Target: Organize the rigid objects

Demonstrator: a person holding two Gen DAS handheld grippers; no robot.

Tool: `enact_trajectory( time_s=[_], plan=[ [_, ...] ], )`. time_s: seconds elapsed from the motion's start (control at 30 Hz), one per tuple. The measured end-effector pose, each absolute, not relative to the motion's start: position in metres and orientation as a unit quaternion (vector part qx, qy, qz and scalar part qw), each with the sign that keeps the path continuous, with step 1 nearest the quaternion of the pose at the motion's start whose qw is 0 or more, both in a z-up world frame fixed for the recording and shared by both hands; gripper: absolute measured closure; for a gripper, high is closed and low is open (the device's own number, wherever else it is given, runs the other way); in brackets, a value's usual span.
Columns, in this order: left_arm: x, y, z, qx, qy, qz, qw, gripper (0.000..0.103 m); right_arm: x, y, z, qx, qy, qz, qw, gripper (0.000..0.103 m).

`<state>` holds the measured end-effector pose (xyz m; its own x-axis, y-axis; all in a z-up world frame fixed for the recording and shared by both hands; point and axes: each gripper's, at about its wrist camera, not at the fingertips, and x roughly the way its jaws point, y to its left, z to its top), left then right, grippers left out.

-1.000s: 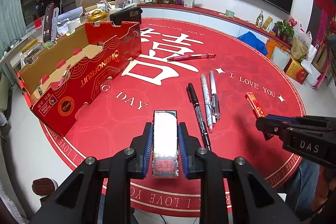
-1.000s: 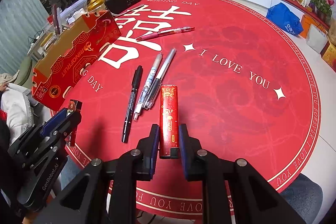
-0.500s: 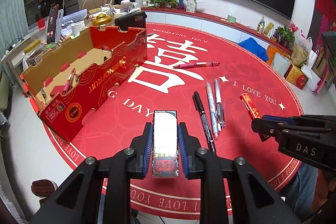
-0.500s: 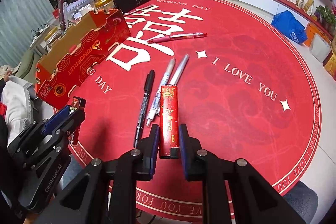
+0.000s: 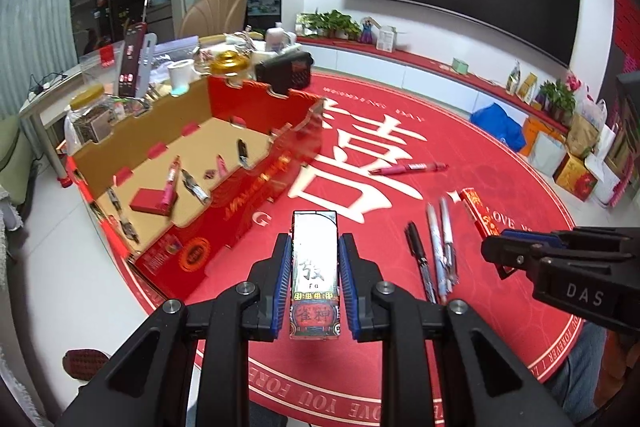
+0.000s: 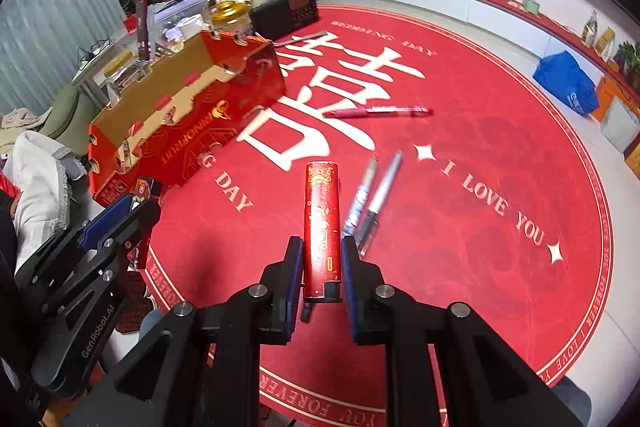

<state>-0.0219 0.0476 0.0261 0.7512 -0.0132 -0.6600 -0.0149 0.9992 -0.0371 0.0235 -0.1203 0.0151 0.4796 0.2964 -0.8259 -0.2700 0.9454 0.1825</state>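
Now the left gripper (image 5: 313, 277) pinches a lighter (image 5: 315, 267) and the right gripper (image 6: 320, 269) pinches a red lighter (image 6: 322, 227), both above the table (image 6: 460, 227). Carry each over the box (image 5: 224, 151) wall, lower, then release gently.

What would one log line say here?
left hand-held gripper: holds lighter | right hand-held gripper: holds red lighter | box: open

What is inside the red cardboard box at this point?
In the left wrist view, the cardboard box holds a flat red packet, a pink pen and several other small pens or clips. Its near wall hides the floor strip closest to the camera.
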Motion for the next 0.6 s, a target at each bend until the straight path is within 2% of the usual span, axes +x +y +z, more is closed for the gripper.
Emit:
enact_trajectory(
  time_s=[0.6],
  plan=[
    [-0.009, 0.105, 0.047, -0.033, 0.324, 0.050, 0.944, 0.077, 0.047, -0.058, 0.039, -0.017, 0.463, 0.215, 0.860, 0.083]
  ],
)
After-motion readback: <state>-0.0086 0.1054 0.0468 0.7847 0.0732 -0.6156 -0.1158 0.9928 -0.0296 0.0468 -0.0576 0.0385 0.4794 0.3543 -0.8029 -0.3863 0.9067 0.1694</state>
